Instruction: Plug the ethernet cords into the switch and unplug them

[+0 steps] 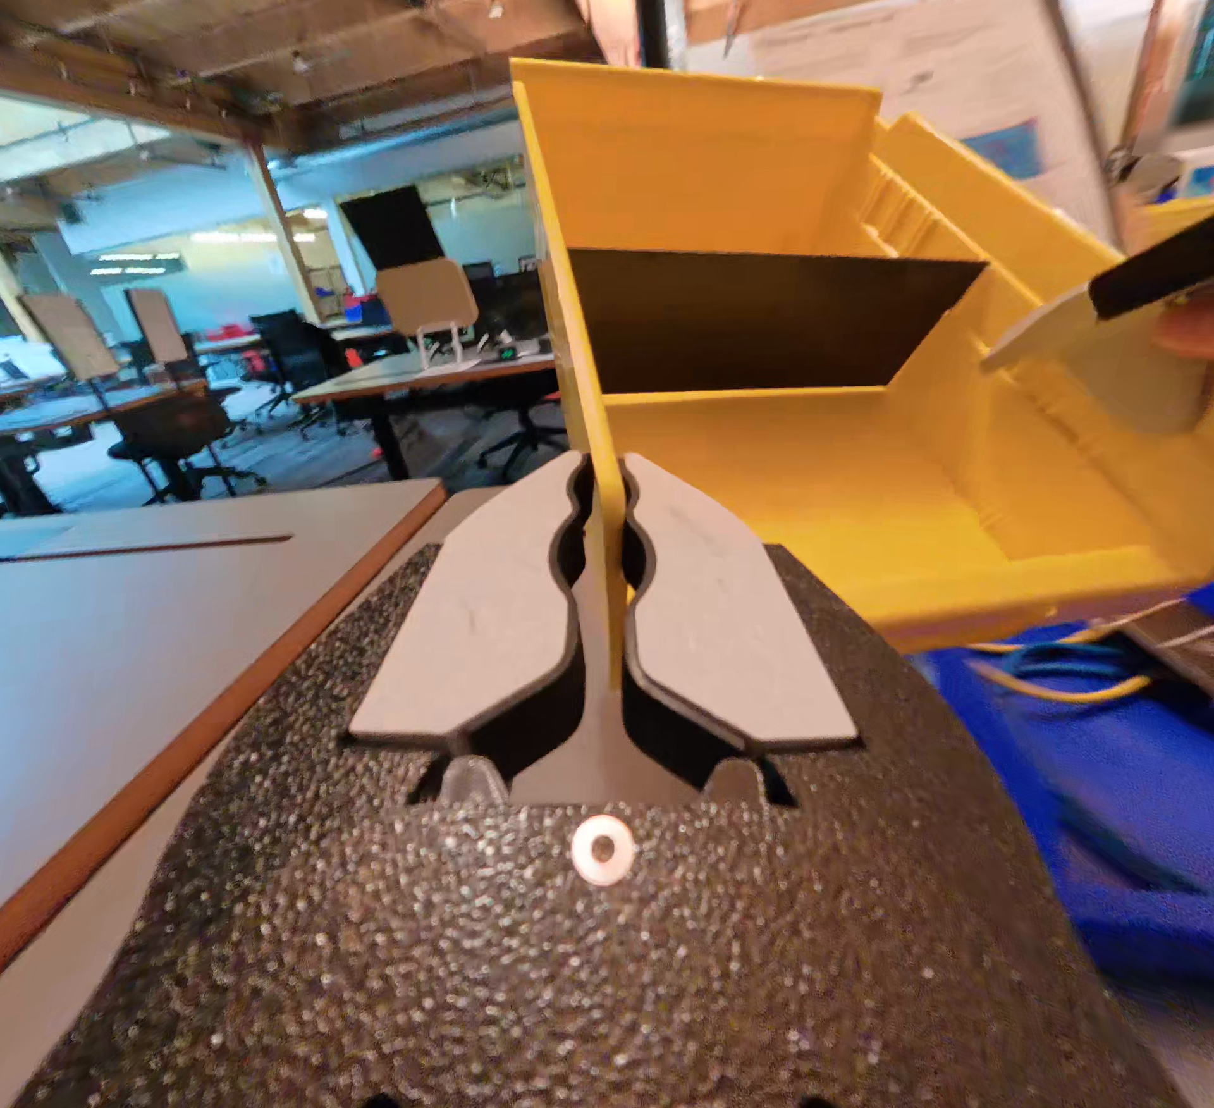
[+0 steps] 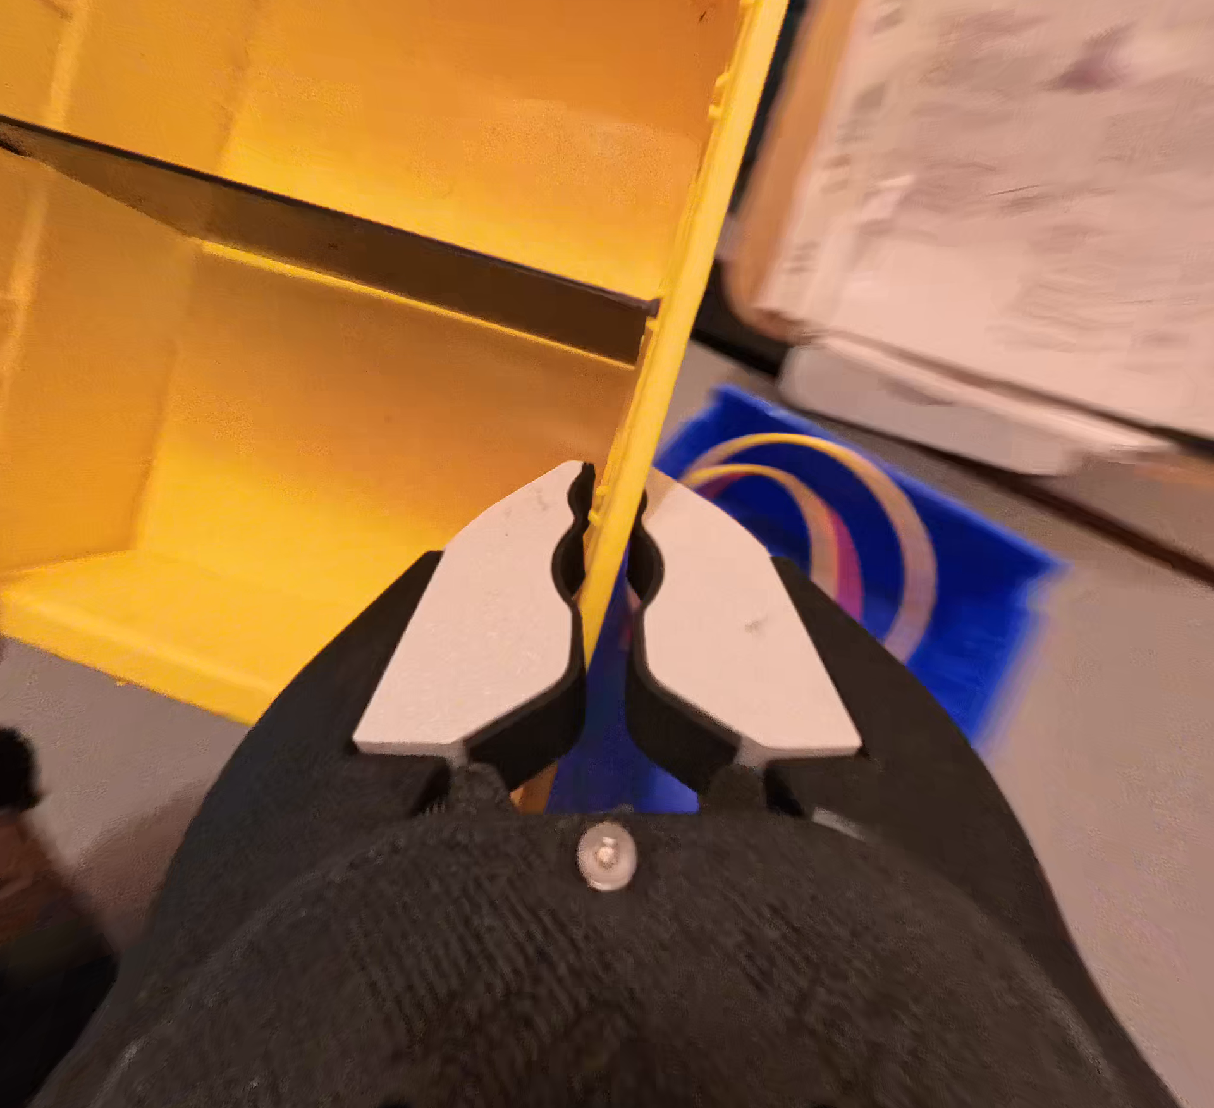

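Left wrist view: left gripper [image 1: 607, 551] pinching side wall of yellow bin [image 1: 755, 485], bin lifted and tilted, black divider [image 1: 755, 321] ahead of fingertips; cords [image 1: 1064, 675] in blue bin [image 1: 1084, 767] right of tool; switch not visible.

Right wrist view: right gripper [image 2: 611, 557] clamped on opposite wall of yellow bin [image 2: 328, 419]; cords [image 2: 854, 524] coiled in blue bin [image 2: 972, 557] just beyond fingertips; judgement: keep both grips level, move together, set bin aside first.

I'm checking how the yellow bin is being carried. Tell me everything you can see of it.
The yellow bin looks like moulded plastic, open-topped, with ribbed side walls and a dark divider across its middle. Both compartments look empty. It is lifted and tilted, its open side towards the cameras. The left tool is clamped on one side wall, the right tool on the opposite wall's edge. A blue bin holding cords lies beyond.
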Demonstrator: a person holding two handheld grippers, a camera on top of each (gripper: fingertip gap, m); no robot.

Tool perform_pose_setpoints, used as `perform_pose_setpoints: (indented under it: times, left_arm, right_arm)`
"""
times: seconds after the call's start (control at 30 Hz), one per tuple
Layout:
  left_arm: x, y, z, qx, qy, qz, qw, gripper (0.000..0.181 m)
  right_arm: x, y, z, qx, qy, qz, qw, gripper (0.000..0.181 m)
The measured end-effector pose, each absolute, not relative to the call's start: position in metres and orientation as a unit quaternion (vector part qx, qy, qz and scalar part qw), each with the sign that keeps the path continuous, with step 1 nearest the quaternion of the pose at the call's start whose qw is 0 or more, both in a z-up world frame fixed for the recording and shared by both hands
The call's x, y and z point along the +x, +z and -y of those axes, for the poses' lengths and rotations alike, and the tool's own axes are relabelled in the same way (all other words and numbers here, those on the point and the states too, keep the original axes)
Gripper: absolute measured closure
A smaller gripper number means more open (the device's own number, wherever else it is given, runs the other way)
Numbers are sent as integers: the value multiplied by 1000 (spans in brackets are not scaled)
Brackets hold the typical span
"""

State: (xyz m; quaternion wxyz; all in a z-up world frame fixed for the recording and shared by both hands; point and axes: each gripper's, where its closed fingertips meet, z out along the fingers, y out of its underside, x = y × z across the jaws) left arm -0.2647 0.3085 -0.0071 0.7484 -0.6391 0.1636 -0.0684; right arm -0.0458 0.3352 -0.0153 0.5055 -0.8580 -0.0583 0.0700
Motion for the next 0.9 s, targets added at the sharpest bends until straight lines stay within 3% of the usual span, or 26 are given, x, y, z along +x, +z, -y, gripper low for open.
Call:
perform_pose_setpoints:
  times: [0.17,0.27,0.5,0.67,0.8,0.9]
  left_arm:
    - [-107,-9,-268,-643,-204,-227,703,174]
    - [-8,-24,-240,-643,-305,-269,648,170]
    - [170,-102,-175,-649,-323,-384,572,172]
    - [228,-160,-156,-683,-310,-426,506,173]
    - [242,-177,-156,-680,-294,-450,499,172]
    - [233,-177,-148,-680,-309,-489,450,155]
  right_arm:
    - [122,-10,-244,-868,-109,-33,483,176]
    - [213,-42,-188,-877,-111,-108,455,176]
    - [364,-146,-83,-888,-98,-238,381,176]
    - [403,-203,-54,-902,-84,-272,326,176]
    - [421,-209,-59,-906,-90,-263,318,176]
    - [434,-209,-75,-916,-102,-237,307,176]
